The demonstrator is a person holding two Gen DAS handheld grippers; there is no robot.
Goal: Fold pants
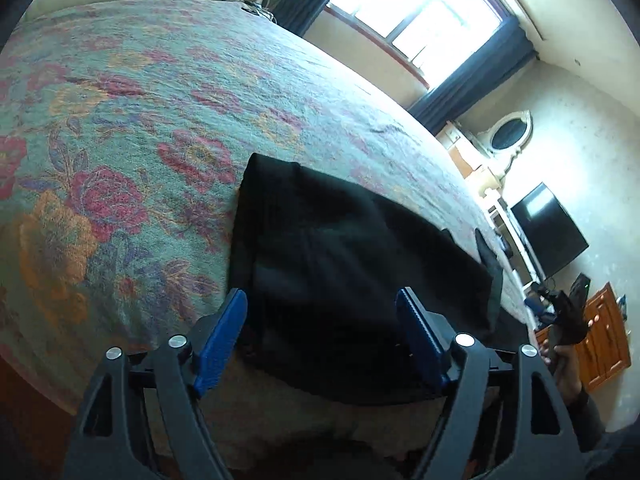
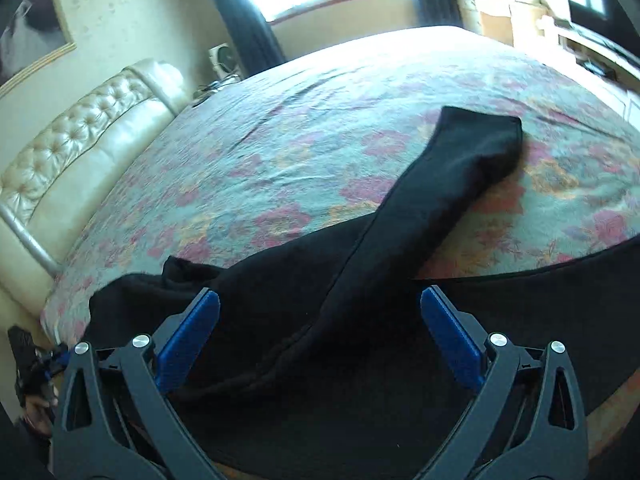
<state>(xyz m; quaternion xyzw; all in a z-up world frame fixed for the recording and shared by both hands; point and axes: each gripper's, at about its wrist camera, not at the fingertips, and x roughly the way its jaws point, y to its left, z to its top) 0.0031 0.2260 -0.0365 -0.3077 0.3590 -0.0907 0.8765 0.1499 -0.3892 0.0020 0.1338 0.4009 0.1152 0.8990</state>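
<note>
On flowered woven bedspread (image 1: 132, 120): black cloth pants (image 2: 400, 240) half folded, leg askew. Left gripper (image 1: 322, 336), right gripper (image 2: 320, 340) both spread, empty. Regrip cuff, lay straight.

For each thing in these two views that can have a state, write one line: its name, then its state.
Left tool: open, holding nothing.
Right tool: open, holding nothing.
Black pants: lying loose on the bed, not neatly folded, one leg stretched away across the bedspread.
Floral bedspread: spread over the bed, slightly wrinkled.
Curtains: drawn aside, window bright.
Television: screen dark.
</note>
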